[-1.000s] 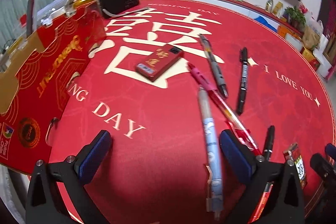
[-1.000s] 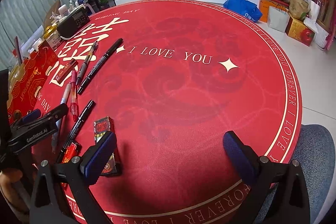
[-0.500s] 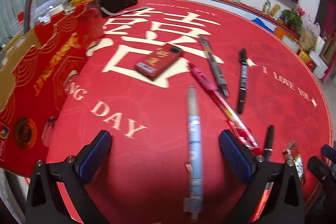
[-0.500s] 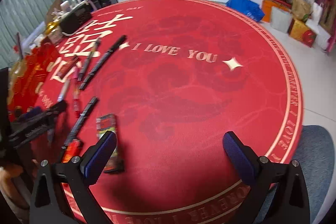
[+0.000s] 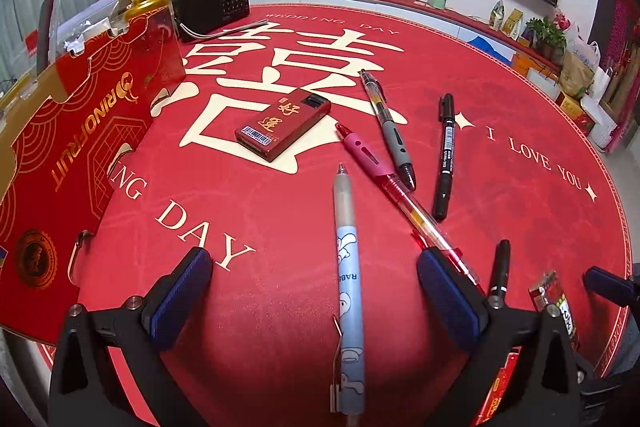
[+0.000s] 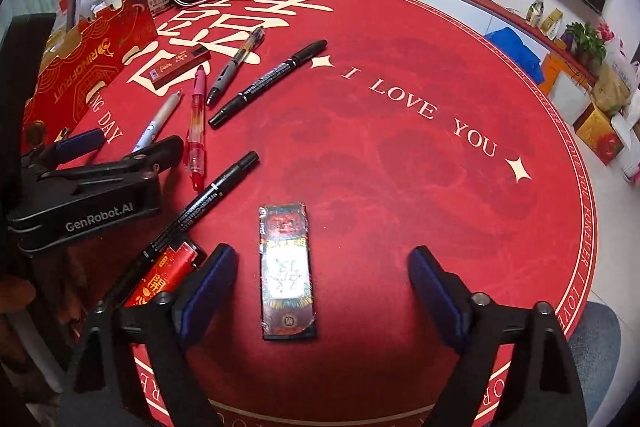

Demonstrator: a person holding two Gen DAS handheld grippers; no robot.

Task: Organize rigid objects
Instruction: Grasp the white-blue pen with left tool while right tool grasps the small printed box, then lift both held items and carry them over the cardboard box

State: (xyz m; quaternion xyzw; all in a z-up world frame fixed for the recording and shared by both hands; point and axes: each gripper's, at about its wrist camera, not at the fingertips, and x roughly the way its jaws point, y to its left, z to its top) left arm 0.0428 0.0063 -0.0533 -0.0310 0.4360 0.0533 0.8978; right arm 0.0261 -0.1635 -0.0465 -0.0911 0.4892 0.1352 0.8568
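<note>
Two candidate objects lie framed between spread tongs: the pale blue cartoon-printed pen point(image 5: 349, 291) runs lengthwise between the wide-set pads of the left gripper point(image 5: 314, 297), untouched on the red wedding-print tablecloth point(image 5: 280, 227); the dark patterned flat box point(image 6: 286, 269) lies likewise between the wide, empty pads of the right gripper point(image 6: 322, 291); neither gripper holds anything. The pen is judged light, stiff and smooth-barrelled, hence prone to roll or to pivot in a pinch; the best hold appears to be across the barrel near mid-length, clear of the wire clip near its rear end. The box is judged light and rigid, with thin card walls that may dent; its long sides offer flat, parallel faces for the pads. Outward lie the pink-gripped red pen point(image 5: 394, 187), a grey-gripped pen point(image 5: 386, 125), two black markers point(image 5: 446, 155) point(image 5: 499, 273), a red box with gold characters point(image 5: 283, 125), a red fruit carton point(image 5: 86, 143) and a black radio point(image 5: 212, 7).
</note>
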